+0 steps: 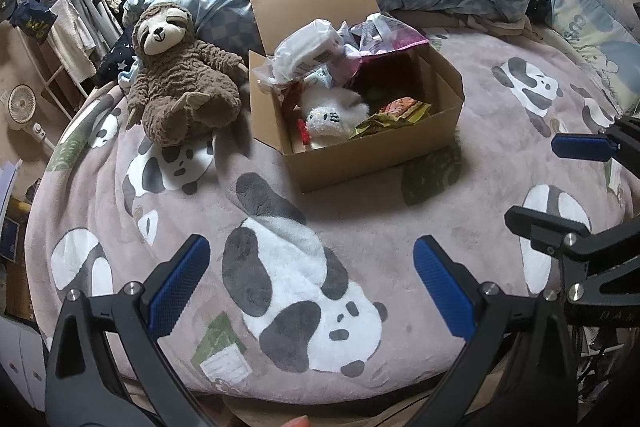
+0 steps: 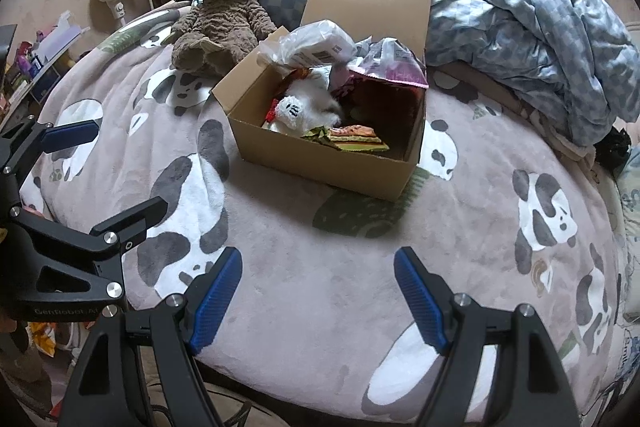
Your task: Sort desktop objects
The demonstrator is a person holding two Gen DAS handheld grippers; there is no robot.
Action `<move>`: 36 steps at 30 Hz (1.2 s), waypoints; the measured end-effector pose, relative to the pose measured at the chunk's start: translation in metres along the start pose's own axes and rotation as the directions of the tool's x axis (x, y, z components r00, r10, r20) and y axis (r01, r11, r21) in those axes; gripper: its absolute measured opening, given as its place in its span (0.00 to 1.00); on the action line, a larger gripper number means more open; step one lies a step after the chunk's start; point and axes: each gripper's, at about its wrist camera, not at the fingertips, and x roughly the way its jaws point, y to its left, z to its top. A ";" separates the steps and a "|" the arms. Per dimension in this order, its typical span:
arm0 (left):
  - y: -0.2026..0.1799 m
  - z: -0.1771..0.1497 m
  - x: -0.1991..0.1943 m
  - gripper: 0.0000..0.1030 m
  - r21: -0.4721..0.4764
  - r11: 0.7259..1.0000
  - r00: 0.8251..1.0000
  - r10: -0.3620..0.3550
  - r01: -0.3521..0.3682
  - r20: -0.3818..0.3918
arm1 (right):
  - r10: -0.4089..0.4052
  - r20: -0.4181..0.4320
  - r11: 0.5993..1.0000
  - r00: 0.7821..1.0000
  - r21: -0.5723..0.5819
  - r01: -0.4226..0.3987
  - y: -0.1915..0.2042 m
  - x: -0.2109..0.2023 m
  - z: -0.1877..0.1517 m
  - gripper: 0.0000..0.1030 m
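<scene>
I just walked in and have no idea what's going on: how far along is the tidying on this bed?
Mostly done, by the look of it. The cardboard box already holds a white plush, snack packets and plastic bags. Nothing is in hand: the left gripper and right gripper are both open and empty above the blanket. Left outside: the sloth plush beside the box.

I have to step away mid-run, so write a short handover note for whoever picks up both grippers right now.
Left gripper: open, empty, over the panda blanket.
Right gripper: open, empty, beside it.
Cardboard box: lid up, mid-bed, holding a white plush, snack packets and plastic bags.
Sloth plush: sits on the blanket, just outside the box.
Done: those items are boxed.
Left: probably the sloth; nothing is gripped yet.
</scene>
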 end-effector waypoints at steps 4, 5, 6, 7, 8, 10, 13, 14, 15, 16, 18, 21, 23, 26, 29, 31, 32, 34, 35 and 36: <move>0.001 0.004 0.002 0.99 -0.003 1.000 1.000 0.003 -0.003 -0.005 | 0.001 -0.004 1.000 1.000 0.008 -0.001 -0.002 0.001 0.003 0.77; 0.002 0.004 0.002 0.99 0.000 1.000 1.000 0.000 0.000 -0.005 | 0.001 -0.004 1.000 1.000 0.008 -0.001 -0.002 0.001 0.003 0.77; 0.003 0.004 0.003 0.99 0.001 1.000 1.000 -0.003 0.003 -0.006 | 0.002 -0.005 1.000 1.000 0.009 -0.002 -0.002 0.001 0.003 0.77; 0.004 0.004 0.004 0.99 0.001 1.000 1.000 -0.006 0.006 -0.008 | 0.004 -0.005 1.000 1.000 0.009 -0.004 -0.003 0.001 0.003 0.77; 0.004 0.004 0.004 0.99 0.003 1.000 1.000 -0.006 0.007 -0.009 | 0.006 -0.005 1.000 1.000 0.010 -0.006 -0.002 0.001 0.004 0.77; 0.005 0.004 0.005 0.99 0.007 1.000 1.000 -0.004 0.004 -0.011 | 0.009 -0.007 1.000 1.000 0.008 -0.009 -0.002 0.002 0.005 0.77; 0.006 0.004 0.005 0.99 0.007 1.000 1.000 -0.013 0.013 -0.013 | 0.011 -0.009 1.000 1.000 0.001 -0.011 0.000 0.002 0.005 0.77; 0.007 0.004 0.004 0.99 0.008 1.000 1.000 -0.013 0.013 -0.012 | 0.010 -0.009 1.000 1.000 0.000 -0.010 0.001 0.003 0.005 0.77; 0.007 0.004 0.004 0.99 0.010 1.000 1.000 -0.015 0.015 -0.012 | 0.009 -0.011 1.000 1.000 -0.001 -0.009 0.002 0.003 0.006 0.77; 0.007 0.004 0.004 0.99 0.009 1.000 1.000 -0.019 0.019 -0.014 | 0.007 -0.010 1.000 1.000 -0.003 -0.007 0.002 0.003 0.006 0.77; 0.007 0.004 0.004 0.99 0.011 1.000 1.000 -0.020 0.020 -0.016 | 0.008 -0.010 1.000 1.000 -0.008 -0.008 0.003 0.002 0.007 0.77; 0.007 0.005 0.004 0.99 0.009 1.000 1.000 -0.021 0.021 -0.018 | 0.008 -0.010 1.000 1.000 -0.009 -0.008 0.004 0.002 0.007 0.77; 0.007 0.004 0.003 0.99 0.010 1.000 1.000 -0.023 0.023 -0.019 | 0.008 -0.009 1.000 1.000 -0.012 -0.008 0.004 0.001 0.008 0.77; 0.007 0.005 0.004 0.99 0.011 1.000 1.000 -0.021 0.021 -0.017 | 0.007 -0.010 1.000 1.000 -0.015 -0.007 0.005 0.001 0.008 0.77; 0.007 0.005 0.003 0.99 0.013 1.000 1.000 -0.023 0.024 -0.016 | 0.006 -0.008 1.000 1.000 -0.016 -0.006 0.005 0.000 0.008 0.77; 0.008 0.005 0.003 0.99 0.015 1.000 1.000 -0.023 0.023 -0.016 | 0.007 -0.008 1.000 1.000 -0.019 -0.007 0.006 0.000 0.009 0.77; 0.008 0.005 0.003 0.99 0.014 1.000 1.000 -0.023 0.023 -0.016 | 0.006 -0.008 1.000 1.000 -0.021 -0.006 0.007 0.000 0.009 0.77; 0.008 0.005 0.003 0.99 0.015 1.000 1.000 -0.022 0.023 -0.016 | 0.007 -0.009 1.000 1.000 -0.022 -0.007 0.007 0.000 0.010 0.77; 0.008 0.005 0.003 0.99 0.015 1.000 1.000 -0.023 0.023 -0.017 | 0.008 -0.009 1.000 1.000 -0.022 -0.008 0.007 0.000 0.010 0.77; 0.008 0.005 0.003 0.99 0.014 1.000 1.000 -0.024 0.024 -0.018 | 0.006 -0.009 1.000 1.000 -0.022 -0.007 0.007 0.000 0.009 0.77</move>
